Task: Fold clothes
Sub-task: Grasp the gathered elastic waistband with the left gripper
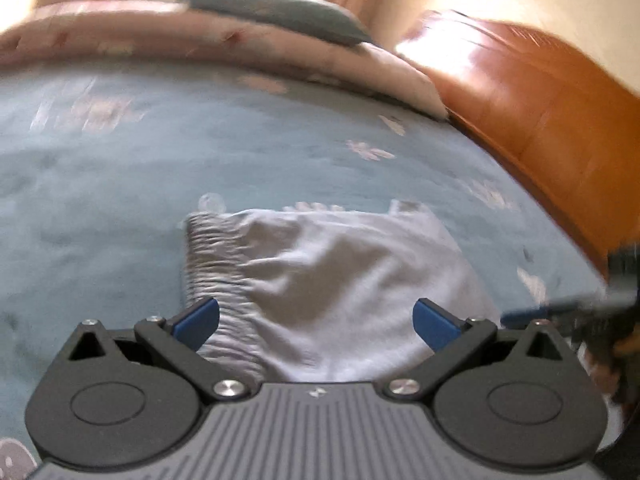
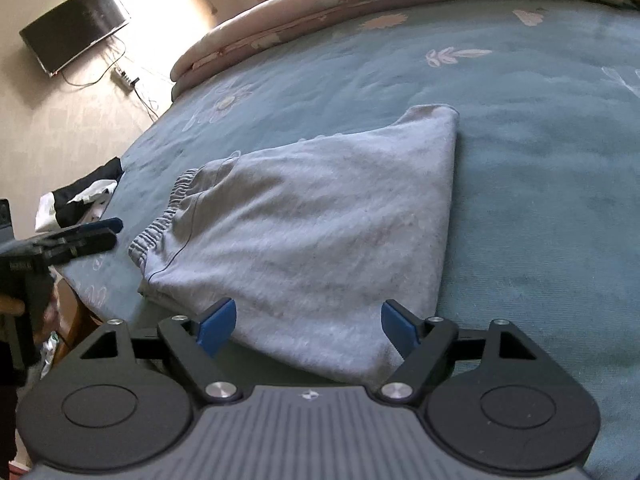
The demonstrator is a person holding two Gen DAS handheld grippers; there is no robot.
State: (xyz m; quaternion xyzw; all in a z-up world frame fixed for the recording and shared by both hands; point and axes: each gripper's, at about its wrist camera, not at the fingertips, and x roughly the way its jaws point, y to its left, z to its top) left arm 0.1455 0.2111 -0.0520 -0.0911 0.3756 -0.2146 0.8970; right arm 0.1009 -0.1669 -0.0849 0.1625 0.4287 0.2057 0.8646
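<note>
Grey shorts (image 2: 320, 232) lie on the bed (image 2: 540, 168), doubled over on themselves, elastic waistband (image 2: 160, 220) toward the bed's edge and the hem corner (image 2: 436, 116) pointing at the quilt (image 2: 320, 4). I hold my right hand-held gripper (image 2: 308, 326) low over the near edge, its jaws spread wide with cloth lying between the fingers but not pinched. My left hand-held gripper (image 1: 316, 322) hangs over the waistband side, equally wide apart and holding nothing; its view is blurred. Each hand-held gripper straddles one end of the near edge, a stance that suits either taking that edge for another fold or letting go of one just laid. Other clothes (image 2: 80, 196) lie beyond the bed's edge.
</note>
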